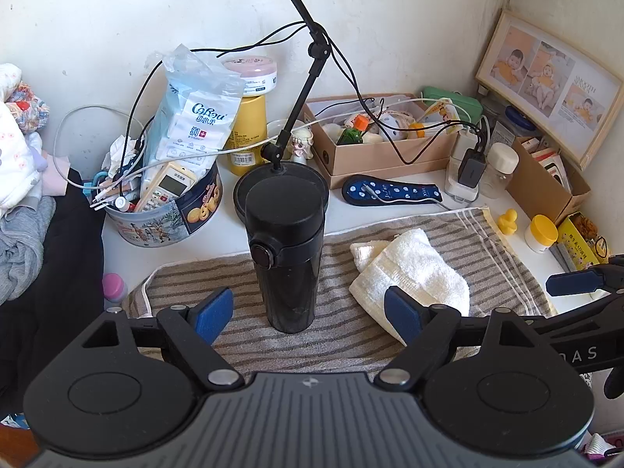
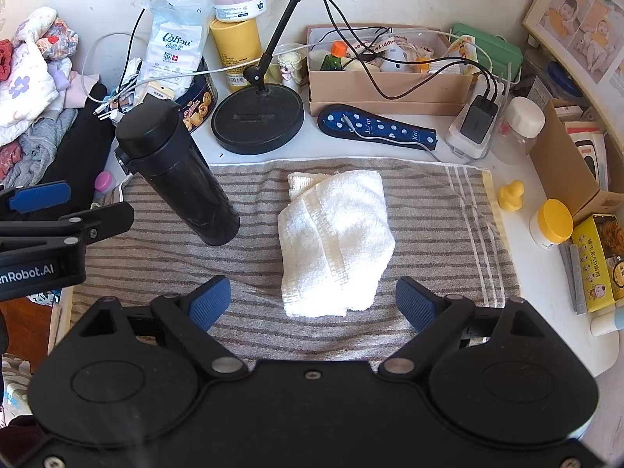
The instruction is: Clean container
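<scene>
Just beyond the open left gripper [image 1: 308,314], upright black flask [image 1: 286,253]

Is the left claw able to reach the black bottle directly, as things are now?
Probably yes. The black bottle stands upright on the striped towel, straight ahead of the open left claw, with nothing between them. The white cloth lies off to the right, apart from the bottle.

Flask [image 2: 177,171] left of cloth [image 2: 335,241] (both on mat [image 2: 429,210])
</scene>
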`<act>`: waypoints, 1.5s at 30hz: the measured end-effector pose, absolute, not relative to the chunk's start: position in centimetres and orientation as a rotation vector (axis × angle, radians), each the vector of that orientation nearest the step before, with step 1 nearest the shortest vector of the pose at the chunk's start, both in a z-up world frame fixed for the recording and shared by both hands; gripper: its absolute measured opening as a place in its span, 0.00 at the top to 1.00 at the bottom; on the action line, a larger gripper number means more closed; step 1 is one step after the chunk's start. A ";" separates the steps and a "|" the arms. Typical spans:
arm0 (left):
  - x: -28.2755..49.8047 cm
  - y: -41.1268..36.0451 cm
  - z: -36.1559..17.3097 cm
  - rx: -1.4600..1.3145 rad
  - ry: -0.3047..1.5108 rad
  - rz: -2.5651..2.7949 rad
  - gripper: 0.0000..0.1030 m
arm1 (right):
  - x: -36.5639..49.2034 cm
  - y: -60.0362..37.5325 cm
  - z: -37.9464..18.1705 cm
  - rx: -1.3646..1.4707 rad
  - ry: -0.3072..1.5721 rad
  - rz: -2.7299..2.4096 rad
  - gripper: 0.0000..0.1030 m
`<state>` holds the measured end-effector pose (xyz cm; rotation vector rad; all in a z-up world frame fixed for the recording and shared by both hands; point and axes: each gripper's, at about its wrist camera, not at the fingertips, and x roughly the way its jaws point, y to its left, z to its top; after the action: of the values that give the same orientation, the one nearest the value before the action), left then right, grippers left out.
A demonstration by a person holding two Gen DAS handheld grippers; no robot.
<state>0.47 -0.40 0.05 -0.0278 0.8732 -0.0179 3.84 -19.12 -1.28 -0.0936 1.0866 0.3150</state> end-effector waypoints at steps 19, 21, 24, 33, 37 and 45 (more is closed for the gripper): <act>1.1 0.3 -0.6 -0.053 0.860 -0.042 0.18 | 4.8 -19.2 -1.9 -0.058 1.112 0.361 0.11; 1.2 0.8 -0.7 -0.073 0.850 -0.047 0.18 | 4.9 -19.5 -1.8 -0.027 1.100 0.391 0.11; 1.7 1.9 -1.1 -0.135 0.834 -0.056 0.18 | 5.4 -19.9 -2.2 -0.007 1.096 0.406 0.11; 3.0 3.2 -3.6 -0.138 0.802 -0.101 0.18 | 7.5 -21.5 -4.4 0.014 1.044 0.403 0.04; 3.4 3.3 -5.1 -0.094 0.797 -0.101 0.18 | 8.3 -22.1 -6.3 0.036 1.029 0.435 0.02; 4.3 3.7 -6.3 -0.068 0.794 -0.086 0.18 | 9.6 -23.0 -8.9 0.102 1.009 0.468 0.01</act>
<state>4.33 3.67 -6.27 -0.0677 0.7940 -0.0861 9.62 -23.03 -8.91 0.1022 1.0089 0.4679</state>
